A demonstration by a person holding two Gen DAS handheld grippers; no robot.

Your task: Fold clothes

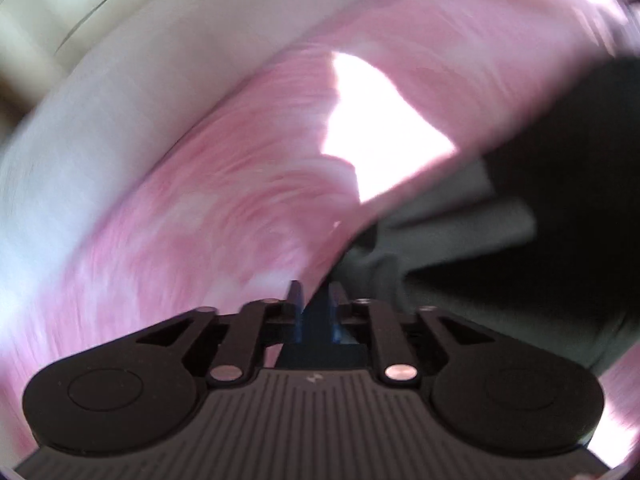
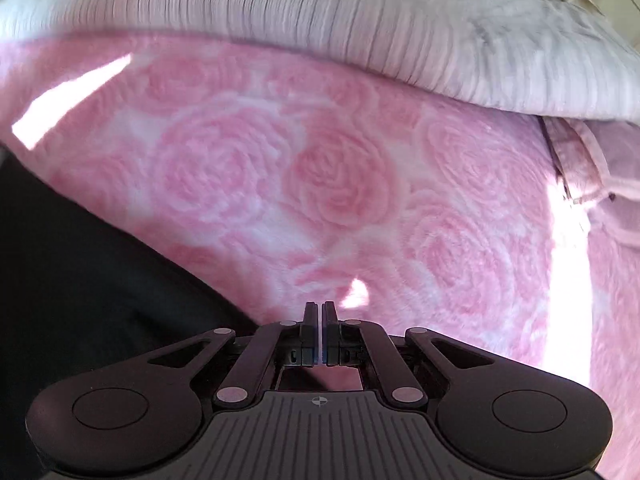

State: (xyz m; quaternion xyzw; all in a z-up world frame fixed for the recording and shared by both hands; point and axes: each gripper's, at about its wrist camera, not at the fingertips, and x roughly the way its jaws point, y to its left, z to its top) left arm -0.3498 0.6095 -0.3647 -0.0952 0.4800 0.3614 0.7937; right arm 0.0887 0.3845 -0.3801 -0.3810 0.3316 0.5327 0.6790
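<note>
While both views look down along the fingers, each gripper fills the lower middle of its own frame. At the bottom centre of the left wrist view, the left gripper [image 1: 316,296] has its jaws parted with a narrow gap between them, and no cloth is visibly pressed between the pads. Just beyond its tips and to the right lies a dark garment [image 1: 540,220], grey-green to black, spreading across the right half of that blurred frame. Whether its edge touches the fingertips cannot be told.

At the bottom centre of the right wrist view, the right gripper [image 2: 320,312] is clenched, fingers pressed together with nothing seen between them. The same dark garment [image 2: 80,280] fills the lower left there, beside the jaws and not in them.

Farther out, a pink rose-patterned blanket [image 2: 340,184] covers the middle of both frames, with a pale ribbed cover [image 2: 320,12] along the top.

Risk, as a judgement: neither gripper seems to hold the garment, so a fold could slump or fall open. A closing jaw could also catch the plush blanket beneath, since the garment lies directly on it.
</note>
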